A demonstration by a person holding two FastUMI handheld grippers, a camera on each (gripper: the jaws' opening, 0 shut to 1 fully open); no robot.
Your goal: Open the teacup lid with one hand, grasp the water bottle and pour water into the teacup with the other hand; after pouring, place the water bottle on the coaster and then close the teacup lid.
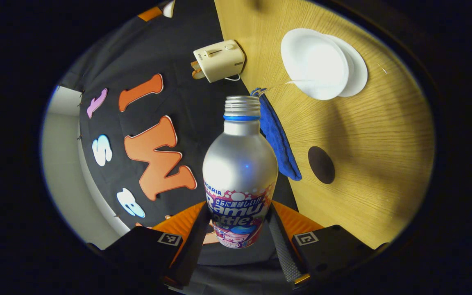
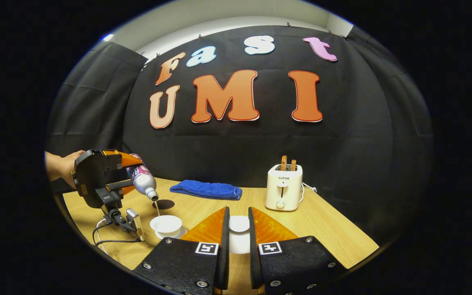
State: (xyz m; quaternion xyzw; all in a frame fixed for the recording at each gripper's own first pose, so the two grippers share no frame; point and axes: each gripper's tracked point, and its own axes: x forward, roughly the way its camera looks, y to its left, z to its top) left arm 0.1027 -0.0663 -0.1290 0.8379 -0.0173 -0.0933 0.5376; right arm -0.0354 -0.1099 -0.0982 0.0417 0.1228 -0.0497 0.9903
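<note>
Left tool [image 2: 131, 174] clamps the water bottle [image 1: 240, 172], tilted over the teacup [image 2: 166, 224] at the table's [image 2: 326, 229] near left. Right tool [image 2: 238, 237] holds the lid [image 2: 239, 224]. Keep your stream centred.

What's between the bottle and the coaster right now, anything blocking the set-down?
Nothing visible. The left gripper holds the bottle tilted over the teacup, pouring. The coaster lies bare just behind the cup. The blue towel lies off to the side, the toaster farther away.

One bottle [image 1: 240, 172], teacup [image 2: 166, 224], lid [image 2: 239, 224], towel [image 2: 206, 190], toaster [image 2: 284, 187], coaster [image 1: 321, 164].
</note>
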